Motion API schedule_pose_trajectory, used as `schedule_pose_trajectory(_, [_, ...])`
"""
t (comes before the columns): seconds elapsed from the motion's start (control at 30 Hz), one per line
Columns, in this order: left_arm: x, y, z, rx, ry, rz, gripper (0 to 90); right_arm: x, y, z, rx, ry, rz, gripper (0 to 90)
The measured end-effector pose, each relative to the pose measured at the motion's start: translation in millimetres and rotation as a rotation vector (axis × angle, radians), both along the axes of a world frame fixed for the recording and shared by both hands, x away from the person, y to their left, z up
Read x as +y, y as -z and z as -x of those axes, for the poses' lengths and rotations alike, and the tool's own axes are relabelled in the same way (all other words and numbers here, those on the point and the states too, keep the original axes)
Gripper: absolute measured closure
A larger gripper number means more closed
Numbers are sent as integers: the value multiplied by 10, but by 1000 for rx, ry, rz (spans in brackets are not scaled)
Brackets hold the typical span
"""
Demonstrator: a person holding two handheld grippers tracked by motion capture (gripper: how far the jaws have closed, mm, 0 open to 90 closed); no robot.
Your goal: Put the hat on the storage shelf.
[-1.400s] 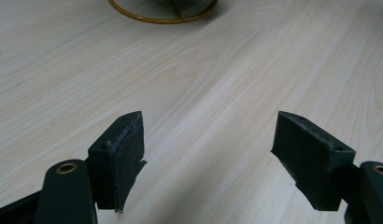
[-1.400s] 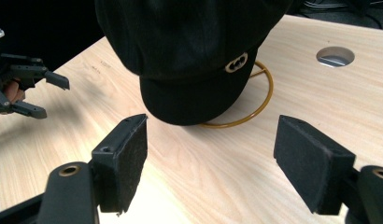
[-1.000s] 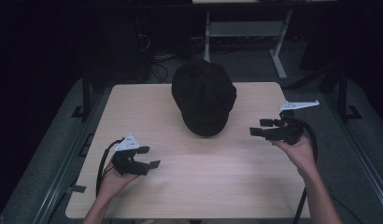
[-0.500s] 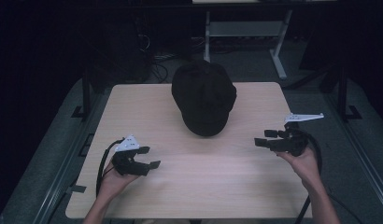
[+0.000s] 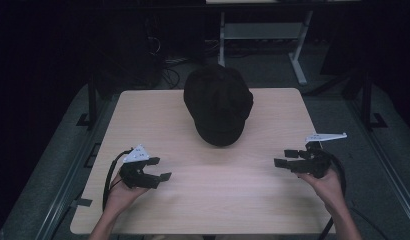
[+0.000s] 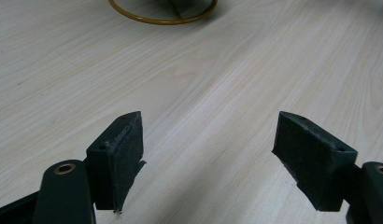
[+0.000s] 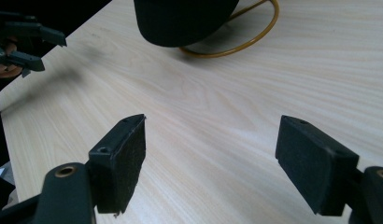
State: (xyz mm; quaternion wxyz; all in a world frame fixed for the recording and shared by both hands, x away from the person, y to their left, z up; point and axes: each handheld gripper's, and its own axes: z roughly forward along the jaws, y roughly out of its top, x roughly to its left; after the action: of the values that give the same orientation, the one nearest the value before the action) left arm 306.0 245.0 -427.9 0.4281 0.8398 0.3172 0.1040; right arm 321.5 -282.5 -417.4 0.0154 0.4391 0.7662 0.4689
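A black cap (image 5: 218, 105) sits on a stand with a gold wire ring base (image 7: 255, 37) at the far middle of the light wooden table (image 5: 208, 200). My left gripper (image 5: 162, 168) hovers over the table's front left, open, with nothing between its pads (image 6: 119, 154). Near the right edge my right gripper (image 5: 282, 157) is also open and empty, jaws pointing left across the table. In the right gripper view the cap (image 7: 185, 18) hangs over the ring ahead of the wide-set jaws, well clear of them. The ring's edge (image 6: 161, 14) shows far ahead in the left gripper view.
Bare tabletop lies between the two grippers and the cap. The left gripper (image 7: 26, 42) shows far off in the right gripper view. Dark floor, cables and a white desk frame (image 5: 298, 60) lie beyond the table's far edge.
My right gripper has drawn back from the cap toward the table's front right, still open. The left gripper and the cap have not moved.
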Motion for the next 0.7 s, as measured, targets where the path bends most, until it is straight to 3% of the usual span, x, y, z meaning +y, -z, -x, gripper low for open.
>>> schedule_pose_trajectory(0.7, [34, 4, 6, 5, -1, 3, 235, 43, 155, 217, 31, -17, 6, 230])
